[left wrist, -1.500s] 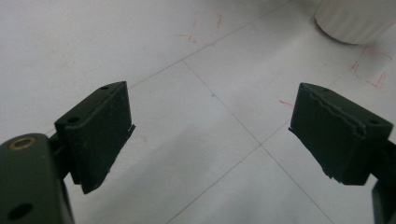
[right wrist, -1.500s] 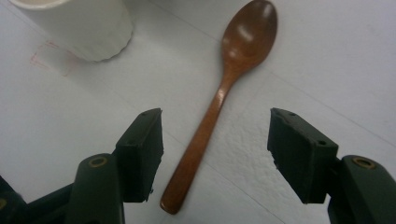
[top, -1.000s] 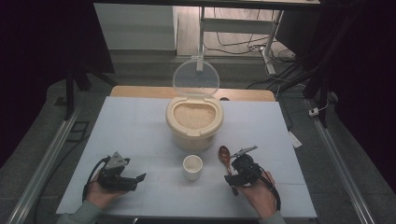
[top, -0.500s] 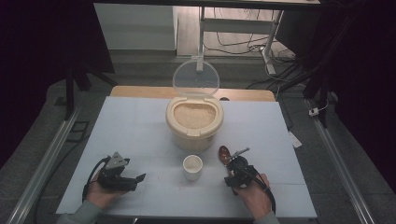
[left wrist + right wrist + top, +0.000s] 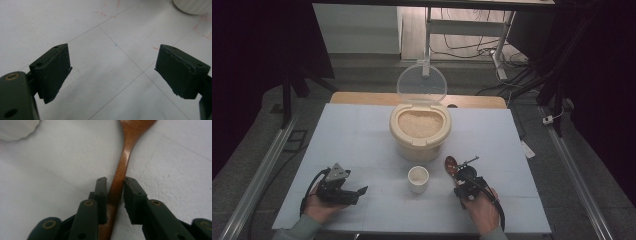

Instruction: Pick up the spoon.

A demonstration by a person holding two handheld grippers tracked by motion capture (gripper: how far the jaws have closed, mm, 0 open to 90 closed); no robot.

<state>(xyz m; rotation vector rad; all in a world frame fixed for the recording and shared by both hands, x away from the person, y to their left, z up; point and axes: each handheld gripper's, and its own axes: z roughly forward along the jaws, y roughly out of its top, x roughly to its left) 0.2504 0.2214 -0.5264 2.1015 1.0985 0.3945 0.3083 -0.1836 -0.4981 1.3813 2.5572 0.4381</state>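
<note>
Right gripper (image 5: pixel 463 176) down on the white table (image 5: pixel 362 135), near the front edge, with a wooden spoon (image 5: pixel 121 165) running lengthwise between its jaws. Jaws have just been closing; from the right gripper view the left pad looks to be against the handle, while a thin gap seems to remain at the right pad, so I judge the clamp not quite made. The spoon lies flat, its long axis in line with the gripper, handle end under the gripper body and bowl (image 5: pixel 451 163) pointing away from the person toward the rice container (image 5: pixel 420 131). That container sits mid-table with its clear lid (image 5: pixel 422 82) standing open and rice showing. A small white cup (image 5: pixel 418 179) stands just left of the spoon, between the two hands and nearer the right one. Left gripper (image 5: pixel 357 193) rests well apart at the left, jaws wide and nothing between them, only bare table below. Likely next move: finish the squeeze and lift, bowl leading straight ahead to the rice.
</note>
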